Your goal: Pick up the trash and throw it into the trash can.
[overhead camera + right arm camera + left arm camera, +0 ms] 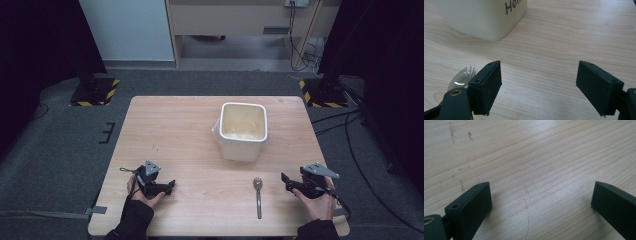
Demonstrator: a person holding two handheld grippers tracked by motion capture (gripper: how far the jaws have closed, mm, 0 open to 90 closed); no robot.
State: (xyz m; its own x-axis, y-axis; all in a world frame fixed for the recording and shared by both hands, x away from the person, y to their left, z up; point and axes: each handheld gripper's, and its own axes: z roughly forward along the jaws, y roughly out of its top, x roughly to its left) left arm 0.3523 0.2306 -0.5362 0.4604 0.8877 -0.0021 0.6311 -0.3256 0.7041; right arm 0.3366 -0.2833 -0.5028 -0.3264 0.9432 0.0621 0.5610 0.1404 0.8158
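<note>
Nearest me lies the silvery metal spork (258,196), handle toward my edge of the pale wooden surface (190,125), tines pointing at the cream square plastic tub (242,131) that stands open-topped farther back, right of the middle. That layout suits a pick-up: handle near me, tub beyond it. My right gripper (290,183) rests low at the right, just beside the spork, its black fingers (487,85) wide apart with bare wood between them and the tines peeking past the left one. My left gripper (167,187) sits on the near left, well apart from the spork, fingers (472,205) likewise spread over bare wood, wrist flat.
</note>
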